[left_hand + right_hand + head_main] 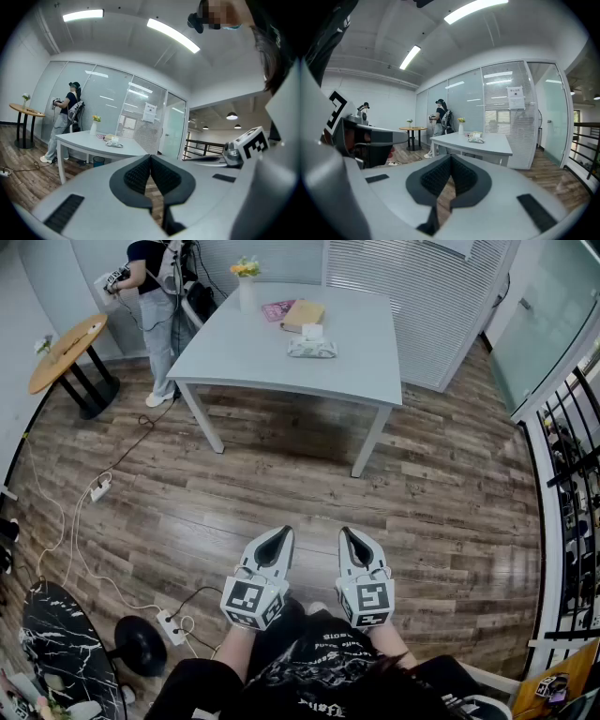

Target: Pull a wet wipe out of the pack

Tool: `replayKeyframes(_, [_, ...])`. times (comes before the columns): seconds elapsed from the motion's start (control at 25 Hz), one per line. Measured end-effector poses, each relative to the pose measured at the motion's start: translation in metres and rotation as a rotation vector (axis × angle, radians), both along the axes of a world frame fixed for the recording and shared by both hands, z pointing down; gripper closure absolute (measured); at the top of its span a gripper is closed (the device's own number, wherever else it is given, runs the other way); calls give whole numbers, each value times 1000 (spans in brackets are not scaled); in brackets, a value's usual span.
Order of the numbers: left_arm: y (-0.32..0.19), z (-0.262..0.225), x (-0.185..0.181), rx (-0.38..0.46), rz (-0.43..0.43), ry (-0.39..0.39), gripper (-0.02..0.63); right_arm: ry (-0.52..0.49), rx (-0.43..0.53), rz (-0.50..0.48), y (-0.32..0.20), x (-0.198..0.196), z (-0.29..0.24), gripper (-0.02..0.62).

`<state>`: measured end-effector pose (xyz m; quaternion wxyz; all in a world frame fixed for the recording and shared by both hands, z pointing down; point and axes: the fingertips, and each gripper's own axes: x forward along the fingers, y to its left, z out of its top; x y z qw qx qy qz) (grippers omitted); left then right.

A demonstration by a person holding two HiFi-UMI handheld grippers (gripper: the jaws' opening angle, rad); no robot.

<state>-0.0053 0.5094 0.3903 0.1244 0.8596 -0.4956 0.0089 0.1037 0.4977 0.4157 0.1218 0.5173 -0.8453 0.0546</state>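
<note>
two tools, one wipe pack, one vase

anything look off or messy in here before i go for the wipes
Nothing looks spilled or broken. The wet wipe pack lies flat on the grey table, and the vase stands upright. The only untidy thing is the white power strip with its cables trailing loose over the wood floor at the left.
</note>
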Motion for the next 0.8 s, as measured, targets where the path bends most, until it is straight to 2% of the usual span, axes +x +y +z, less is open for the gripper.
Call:
replayKeyframes(0.24, [-16,0,-17,7,37,-3,598,8,-5,31,-14,-19,4,597])
replayKeyframes(0.48, [-39,3,-46,3,62,1,598,-25,10,85,-42,-33,-2,597])
replayKeyframes(0.64, [-53,11,-63,-7,87,-5,598,-37,29,79,-51,-54,0,597])
replayKeyframes(0.8, [-66,15,-76,-19,85,-5,598,5,18,60,-60,-71,5,597])
